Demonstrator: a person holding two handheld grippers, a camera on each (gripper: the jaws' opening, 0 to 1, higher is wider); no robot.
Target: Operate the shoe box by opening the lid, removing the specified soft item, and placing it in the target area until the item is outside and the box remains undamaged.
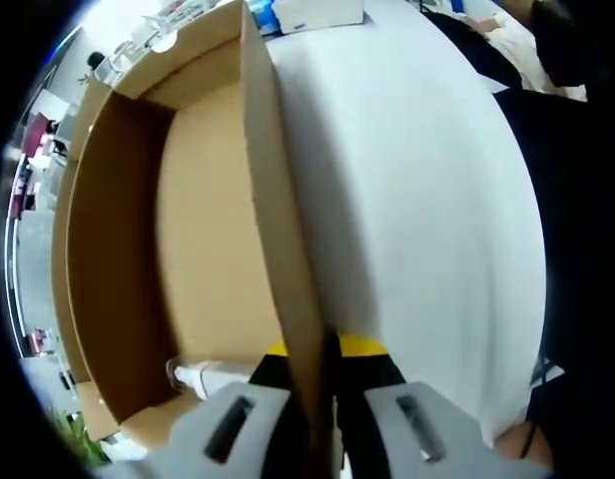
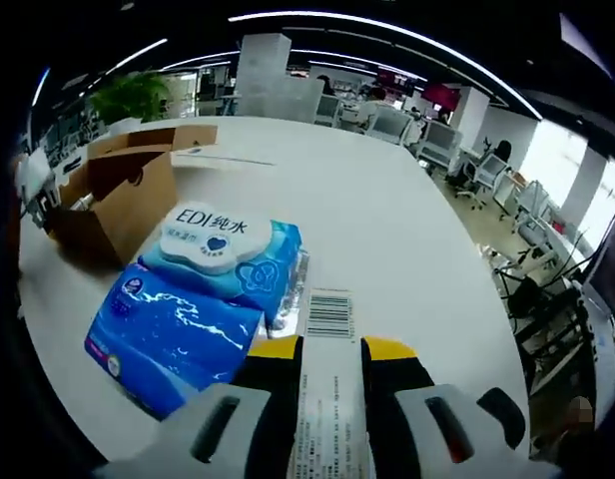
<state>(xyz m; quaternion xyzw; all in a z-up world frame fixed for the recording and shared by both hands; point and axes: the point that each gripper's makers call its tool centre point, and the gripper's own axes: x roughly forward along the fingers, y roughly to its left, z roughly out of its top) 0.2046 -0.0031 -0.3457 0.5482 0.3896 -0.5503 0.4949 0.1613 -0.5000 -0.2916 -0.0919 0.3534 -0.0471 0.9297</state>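
Currently my left gripper (image 1: 322, 414) pinches the shoe box (image 1: 118, 249) wall; my right gripper (image 2: 330, 399) pinches the blue wipes pack's (image 2: 198, 299) edge.

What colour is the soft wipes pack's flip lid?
White with blue lettering, on the blue plastic wet-wipes pack, clearest in the right gripper view.

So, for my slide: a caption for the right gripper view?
Right gripper shut on blue wet-wipes pack over white table; cardboard box behind.
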